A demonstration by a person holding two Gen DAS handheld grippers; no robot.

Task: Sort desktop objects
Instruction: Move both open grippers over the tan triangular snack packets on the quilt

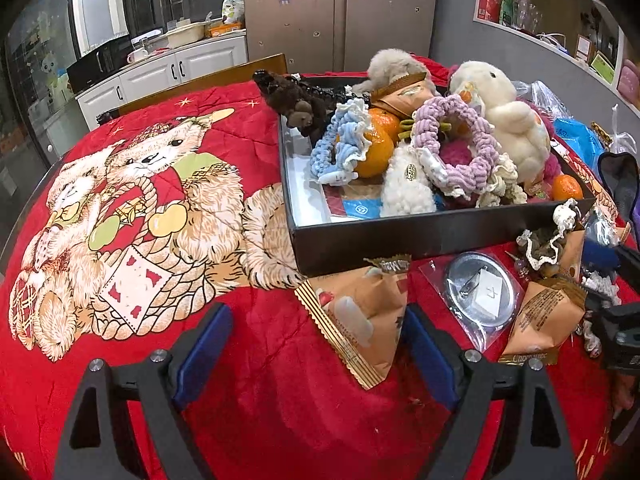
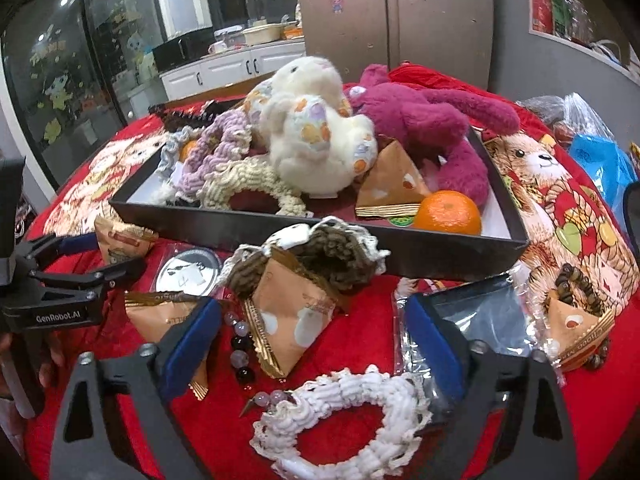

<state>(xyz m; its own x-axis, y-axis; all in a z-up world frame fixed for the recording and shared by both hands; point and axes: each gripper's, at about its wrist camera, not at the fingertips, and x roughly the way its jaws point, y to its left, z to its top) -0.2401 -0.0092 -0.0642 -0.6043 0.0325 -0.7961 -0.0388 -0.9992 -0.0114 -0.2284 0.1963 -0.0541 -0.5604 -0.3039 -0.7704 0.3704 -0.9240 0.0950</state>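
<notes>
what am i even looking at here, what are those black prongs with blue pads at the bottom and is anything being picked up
Those prongs are hand-held grippers: a person holds one in each hand, and each carries a wide-angle camera looking along its fingers. So one picture is the left gripper's view and the other the right gripper's.

Both look at a red teddy-bear blanket. On it stands a black tray piled with plush toys, knitted scrunchies and tangerines. In front lie orange snack packets, a round metal disc in a clear bag, beads and a white scrunchie.

Nothing is held. Both grippers are open. An orange snack packet lies between the right gripper's fingers, untouched by the pads.
</notes>
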